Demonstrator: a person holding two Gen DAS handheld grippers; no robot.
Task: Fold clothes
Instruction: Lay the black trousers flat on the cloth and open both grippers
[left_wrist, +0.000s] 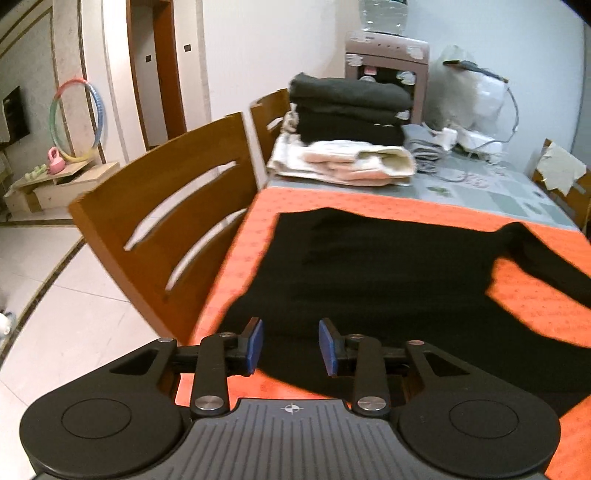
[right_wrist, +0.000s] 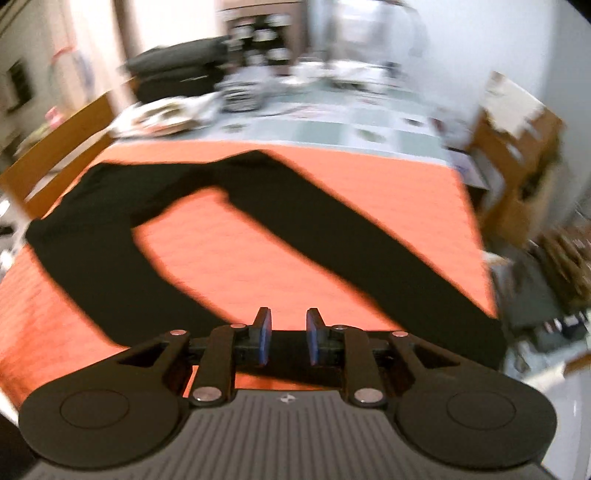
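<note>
While both tools hang released and empty, the left gripper (left_wrist: 290, 345) hovers over the limp, light black knit garment (left_wrist: 369, 280) spread on the orange tablecloth (left_wrist: 406, 206); the right gripper (right_wrist: 289, 335) nears its sleeve (right_wrist: 351, 251), best pinched at the cuff.

Even indoor light, no hard shadows. My left view is mostly sharp; my right view is motion-blurred throughout. Fisheye bends both edges.
</note>
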